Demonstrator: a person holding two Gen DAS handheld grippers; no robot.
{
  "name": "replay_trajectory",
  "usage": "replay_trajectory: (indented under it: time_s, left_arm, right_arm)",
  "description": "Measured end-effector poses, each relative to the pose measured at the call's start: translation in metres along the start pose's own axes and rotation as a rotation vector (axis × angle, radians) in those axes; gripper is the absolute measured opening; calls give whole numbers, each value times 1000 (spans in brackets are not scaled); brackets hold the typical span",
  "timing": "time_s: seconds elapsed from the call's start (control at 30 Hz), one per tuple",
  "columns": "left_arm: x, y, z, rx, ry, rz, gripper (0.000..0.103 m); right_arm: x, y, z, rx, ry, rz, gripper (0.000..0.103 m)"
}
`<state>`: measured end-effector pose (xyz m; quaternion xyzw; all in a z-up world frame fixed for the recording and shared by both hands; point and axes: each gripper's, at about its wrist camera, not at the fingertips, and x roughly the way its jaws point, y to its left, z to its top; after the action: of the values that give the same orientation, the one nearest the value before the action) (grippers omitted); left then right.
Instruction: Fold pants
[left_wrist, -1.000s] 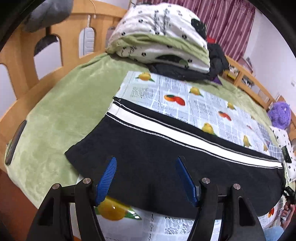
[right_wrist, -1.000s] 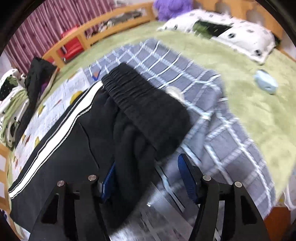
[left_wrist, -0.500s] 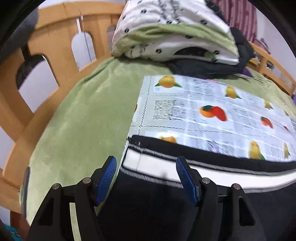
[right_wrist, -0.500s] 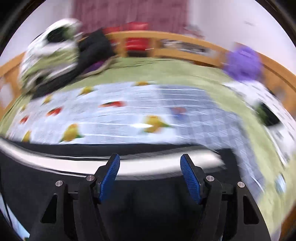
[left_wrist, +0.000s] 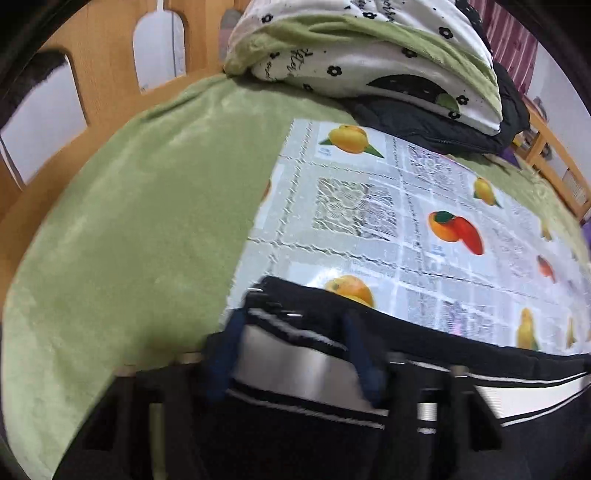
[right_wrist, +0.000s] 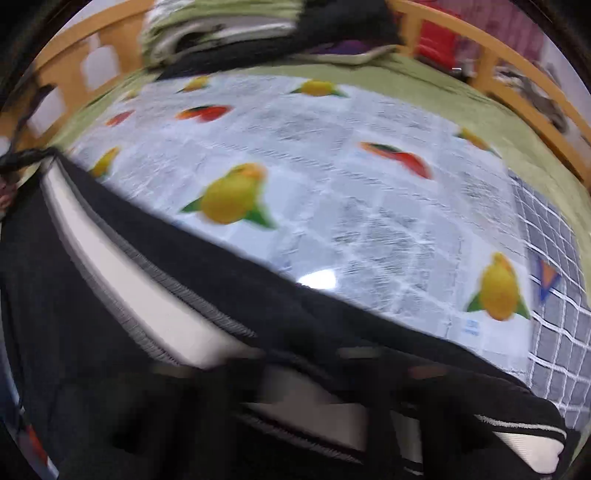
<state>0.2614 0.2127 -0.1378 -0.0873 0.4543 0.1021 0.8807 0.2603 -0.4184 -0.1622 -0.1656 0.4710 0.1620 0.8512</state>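
Black pants (left_wrist: 443, 343) with a white side stripe lie flat on a fruit-print mat (left_wrist: 406, 221). My left gripper (left_wrist: 291, 354) is blurred at the pants' far hem corner. Its jaws are closing, and the striped edge sits between the blue pads (left_wrist: 221, 354), which still stand apart. In the right wrist view the pants (right_wrist: 258, 295) run from the left edge to the lower right. My right gripper (right_wrist: 299, 384) is a dark blur at the bottom, over the striped edge, and looks shut on that cloth.
A green blanket (left_wrist: 129, 221) covers the bed inside a wooden rail (left_wrist: 103, 55). Folded bedding (left_wrist: 369, 55) lies on a black jacket (left_wrist: 424, 125) at the far end. A grey checked cloth (right_wrist: 554, 258) lies right of the mat.
My left gripper moved forward to the pants' far hem corner and its pads drew closer. My right gripper swung away from the waistband, rolled, and came down on the striped edge.
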Motion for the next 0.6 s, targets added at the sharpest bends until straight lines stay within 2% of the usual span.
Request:
replay_trajectory:
  time_s: [0.07,0.2,0.3,0.37,0.47,0.53,0.6]
  left_arm:
    - [-4,1,1,28,-9,-15,23]
    - [-25,9,7,6,-71,-56,21]
    - [-27,10,10,5,-89,-53,21]
    - [-13,8,8,9,-53,-23,21]
    - [1,3,1,24,-35,27,27]
    - [-1,-1,0,34,-36,58,30]
    - [-8,-3,1,24,-21,75,42]
  right_arm:
    - [-5,6,0,-27,-12,-34,4]
    - [-23,-7,9,37,-92,-9,3]
    - [-11,-12,15,61,-88,-2,3]
    - [11,-11,15,79,-47,-3,3]
    - [17,-16,13,155,-81,-27,10]
    - [9,-23,11,205,-77,-2,15]
    - [-16,-32,2,203,-127,-10,16]
